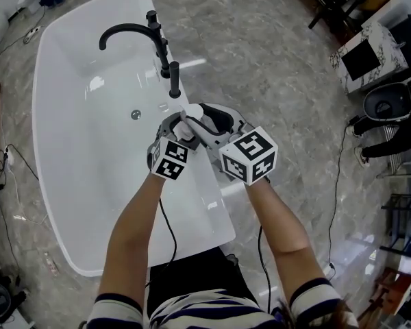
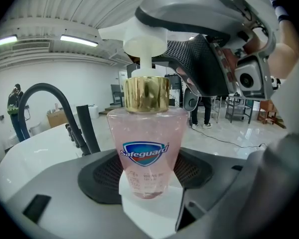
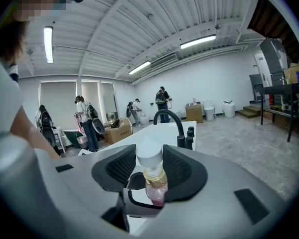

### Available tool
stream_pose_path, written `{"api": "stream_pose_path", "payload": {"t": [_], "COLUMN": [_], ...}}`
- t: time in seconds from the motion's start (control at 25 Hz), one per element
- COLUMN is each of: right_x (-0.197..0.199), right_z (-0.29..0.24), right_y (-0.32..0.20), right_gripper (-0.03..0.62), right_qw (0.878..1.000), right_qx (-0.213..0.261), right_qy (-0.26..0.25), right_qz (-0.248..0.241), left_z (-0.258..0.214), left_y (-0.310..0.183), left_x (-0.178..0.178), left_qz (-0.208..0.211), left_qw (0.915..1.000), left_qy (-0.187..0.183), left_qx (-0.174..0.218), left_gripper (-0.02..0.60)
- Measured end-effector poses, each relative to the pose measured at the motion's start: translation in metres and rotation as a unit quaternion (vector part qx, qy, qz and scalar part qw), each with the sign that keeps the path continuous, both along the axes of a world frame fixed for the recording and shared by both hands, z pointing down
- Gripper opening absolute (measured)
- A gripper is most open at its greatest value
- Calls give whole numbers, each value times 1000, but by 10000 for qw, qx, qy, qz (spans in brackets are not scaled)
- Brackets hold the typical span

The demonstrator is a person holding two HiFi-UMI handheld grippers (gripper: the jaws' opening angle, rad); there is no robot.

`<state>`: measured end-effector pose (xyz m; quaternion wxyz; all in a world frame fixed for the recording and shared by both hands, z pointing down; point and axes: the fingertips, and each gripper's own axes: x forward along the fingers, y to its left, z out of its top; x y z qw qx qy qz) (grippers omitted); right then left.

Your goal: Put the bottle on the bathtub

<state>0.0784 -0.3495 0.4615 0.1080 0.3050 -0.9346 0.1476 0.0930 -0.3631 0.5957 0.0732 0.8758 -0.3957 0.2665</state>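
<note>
A pink soap bottle with a gold collar and white pump head stands upright between both grippers, over the right rim of the white bathtub. My left gripper is shut on the bottle's lower body. From the right, my right gripper is shut on the pump head, its pads pressed against either side. The left gripper view shows the right gripper reaching over the pump. The black faucet rises just beyond the bottle.
Black tap handles stand on the rim right behind the grippers. The drain is in the tub floor. A marble-patterned cabinet and a black chair stand at the right. Several people stand far off.
</note>
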Motion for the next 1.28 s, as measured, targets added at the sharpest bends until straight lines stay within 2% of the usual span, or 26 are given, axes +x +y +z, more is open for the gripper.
{"api": "stream_pose_path", "payload": {"t": [0.56, 0.8, 1.28], "right_x": [-3, -3, -3], "right_z": [3, 4, 6], "right_y": [-12, -10, -8], "right_gripper": [183, 183, 183], "right_qw": [9998, 9998, 9993], "right_qx": [-76, -59, -47], "right_qy": [-8, 15, 158], "right_qz": [160, 214, 350], "left_z": [3, 5, 1], "left_y": [-6, -4, -3], "left_x": [-1, 0, -1], "left_qz": [41, 70, -83], "left_qw": [9996, 9994, 9988], "left_qy": [261, 266, 433], "left_qx": [-68, -209, -229], "left_gripper": [313, 313, 313]}}
